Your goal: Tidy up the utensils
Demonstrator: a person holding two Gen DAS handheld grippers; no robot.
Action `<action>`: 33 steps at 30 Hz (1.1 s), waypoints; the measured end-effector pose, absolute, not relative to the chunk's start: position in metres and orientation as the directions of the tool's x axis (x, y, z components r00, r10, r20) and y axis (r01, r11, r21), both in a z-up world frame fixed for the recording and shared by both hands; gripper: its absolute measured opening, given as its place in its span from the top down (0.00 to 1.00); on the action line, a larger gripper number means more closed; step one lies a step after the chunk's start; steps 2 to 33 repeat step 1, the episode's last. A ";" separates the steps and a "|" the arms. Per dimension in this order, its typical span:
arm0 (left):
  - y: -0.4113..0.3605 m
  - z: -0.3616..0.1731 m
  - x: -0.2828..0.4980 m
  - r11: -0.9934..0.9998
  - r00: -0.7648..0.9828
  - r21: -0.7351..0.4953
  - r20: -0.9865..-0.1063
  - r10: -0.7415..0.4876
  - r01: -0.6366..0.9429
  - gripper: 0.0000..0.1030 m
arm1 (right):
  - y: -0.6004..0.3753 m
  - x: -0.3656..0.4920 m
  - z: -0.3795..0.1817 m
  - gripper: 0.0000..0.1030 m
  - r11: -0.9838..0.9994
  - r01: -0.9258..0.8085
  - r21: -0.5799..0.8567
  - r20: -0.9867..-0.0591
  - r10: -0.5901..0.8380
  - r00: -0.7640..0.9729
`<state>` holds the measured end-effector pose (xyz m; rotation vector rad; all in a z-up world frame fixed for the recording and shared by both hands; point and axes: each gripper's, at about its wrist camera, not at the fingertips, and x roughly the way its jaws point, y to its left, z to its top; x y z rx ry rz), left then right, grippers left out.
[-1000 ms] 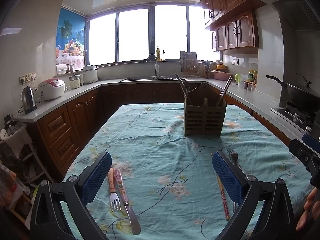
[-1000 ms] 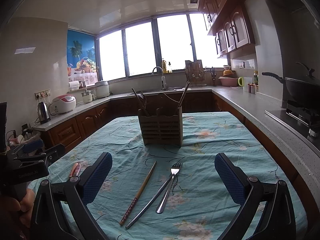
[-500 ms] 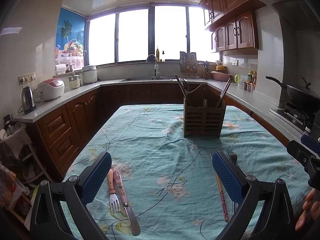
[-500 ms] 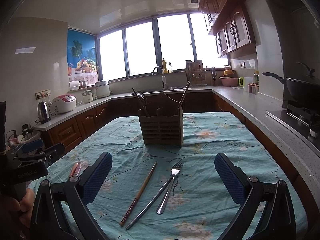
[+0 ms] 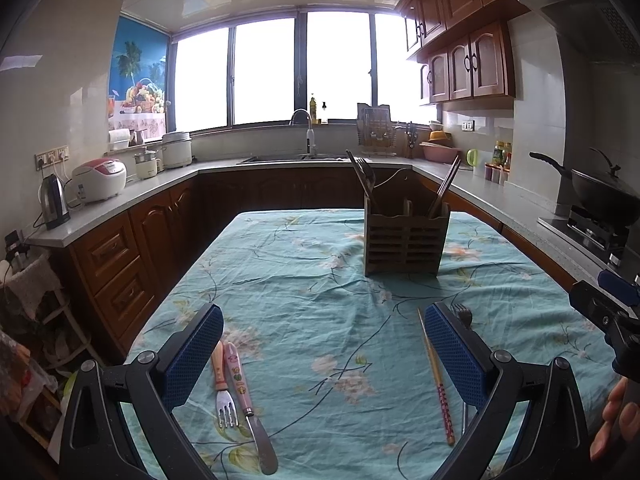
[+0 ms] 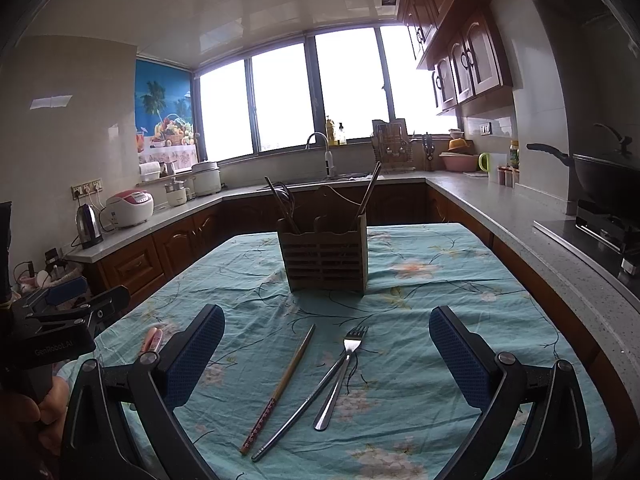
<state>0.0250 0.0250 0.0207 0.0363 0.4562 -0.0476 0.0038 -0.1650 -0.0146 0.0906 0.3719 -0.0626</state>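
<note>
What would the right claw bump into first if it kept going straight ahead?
Probably the wooden utensil holder, which stands dead ahead of the open right claw. The fork and chopstick lie lower on the tablecloth, likely beneath its path.

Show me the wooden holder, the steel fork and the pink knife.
wooden holder [image 6: 326,262], right wrist view, slatted front wall.
steel fork [image 6: 347,354], right wrist view, neck below tines.
pink knife [image 5: 236,372], left wrist view, handle.

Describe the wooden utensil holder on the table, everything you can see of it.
The wooden utensil holder is a brown, boxy caddy with horizontal slats on its front and a scalloped top edge. It stands upright on the floral tablecloth, beyond the loose cutlery. Dividers split it into compartments; dark utensils lean out on the left, chopsticks on the right.
</note>
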 end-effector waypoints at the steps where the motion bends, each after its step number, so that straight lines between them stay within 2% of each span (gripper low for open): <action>1: 0.025 0.021 0.026 0.998 0.896 0.023 -0.442 -0.041 0.057 0.01 | -0.165 0.004 -0.014 0.00 0.994 0.077 0.078 -0.366 -0.044 0.930; 33: 0.025 0.021 0.026 0.998 0.896 0.023 -0.442 -0.041 0.057 0.01 | -0.165 0.004 -0.014 0.00 0.994 0.077 0.078 -0.366 -0.044 0.930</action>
